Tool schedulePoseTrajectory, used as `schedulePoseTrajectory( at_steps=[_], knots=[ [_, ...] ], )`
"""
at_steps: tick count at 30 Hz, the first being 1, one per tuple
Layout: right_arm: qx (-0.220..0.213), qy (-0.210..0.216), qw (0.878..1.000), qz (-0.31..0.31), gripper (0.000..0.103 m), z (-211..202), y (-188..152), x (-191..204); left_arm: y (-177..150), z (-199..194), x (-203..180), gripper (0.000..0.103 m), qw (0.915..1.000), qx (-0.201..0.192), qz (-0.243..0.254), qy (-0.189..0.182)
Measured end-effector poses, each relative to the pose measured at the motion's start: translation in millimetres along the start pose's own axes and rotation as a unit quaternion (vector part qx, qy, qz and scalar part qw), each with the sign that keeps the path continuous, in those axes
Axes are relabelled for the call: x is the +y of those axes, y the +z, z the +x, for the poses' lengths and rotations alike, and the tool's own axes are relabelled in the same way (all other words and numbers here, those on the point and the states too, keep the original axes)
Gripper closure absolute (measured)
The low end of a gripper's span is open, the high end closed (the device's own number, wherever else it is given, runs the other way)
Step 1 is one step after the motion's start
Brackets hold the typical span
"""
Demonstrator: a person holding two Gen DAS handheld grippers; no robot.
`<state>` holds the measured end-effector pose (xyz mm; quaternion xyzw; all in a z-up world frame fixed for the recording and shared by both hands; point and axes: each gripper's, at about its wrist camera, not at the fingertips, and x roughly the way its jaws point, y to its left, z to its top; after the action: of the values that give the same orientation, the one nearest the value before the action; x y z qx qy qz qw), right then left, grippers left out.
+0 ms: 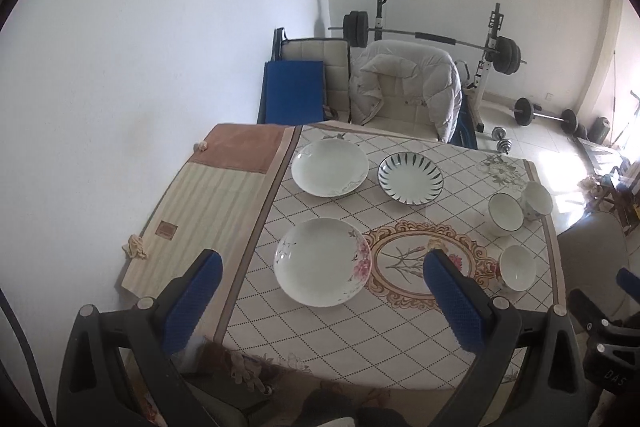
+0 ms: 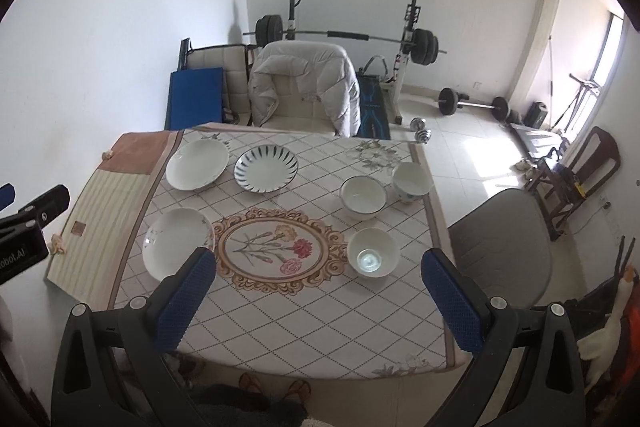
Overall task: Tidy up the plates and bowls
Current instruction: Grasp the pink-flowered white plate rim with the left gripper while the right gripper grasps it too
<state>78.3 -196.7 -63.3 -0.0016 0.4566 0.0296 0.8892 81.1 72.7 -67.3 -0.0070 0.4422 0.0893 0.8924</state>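
Observation:
Three plates lie on the table's left half: a pink-flowered plate (image 1: pixel 322 262) nearest, a plain white plate (image 1: pixel 329 167) behind it, and a plate with dark radial stripes (image 1: pixel 411 179) to its right. Three white bowls stand on the right: a near bowl (image 2: pixel 373 253), a dark-rimmed bowl (image 2: pixel 363 196) and a far bowl (image 2: pixel 412 182). My left gripper (image 1: pixel 322 269) is open and empty, high above the flowered plate. My right gripper (image 2: pixel 318 267) is open and empty, high above the table's near middle.
The table (image 2: pixel 304 323) has a diamond-pattern cloth with a flower medallion and a striped mat (image 1: pixel 208 203) at the left. A chair with a white jacket (image 2: pixel 304 87) stands behind it, a grey chair (image 2: pixel 500 243) at the right. Weight equipment lines the back wall.

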Motion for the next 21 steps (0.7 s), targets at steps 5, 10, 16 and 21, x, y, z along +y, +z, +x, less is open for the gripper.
schedulePoseTrajectory(
  at_steps=[5, 10, 16, 21],
  knots=[
    [0.096, 0.095, 0.991, 0.011, 0.000, 120, 6, 31, 4, 98, 47, 0.007, 0.9955, 0.086, -0.036, 0.011],
    [0.168, 0.137, 0.976, -0.003, 0.000, 237, 12, 86, 7, 202, 76, 0.008, 0.9874, 0.153, -0.039, -0.014],
    [0.258, 0.157, 0.954, -0.001, 0.001, 361, 20, 140, -7, 333, 104, 0.032, 0.9601, 0.268, -0.035, -0.071],
    [0.327, 0.166, 0.930, 0.004, 0.006, 436, 7, 161, -30, 402, 108, 0.059, 0.9381, 0.335, -0.007, -0.086]
  ],
)
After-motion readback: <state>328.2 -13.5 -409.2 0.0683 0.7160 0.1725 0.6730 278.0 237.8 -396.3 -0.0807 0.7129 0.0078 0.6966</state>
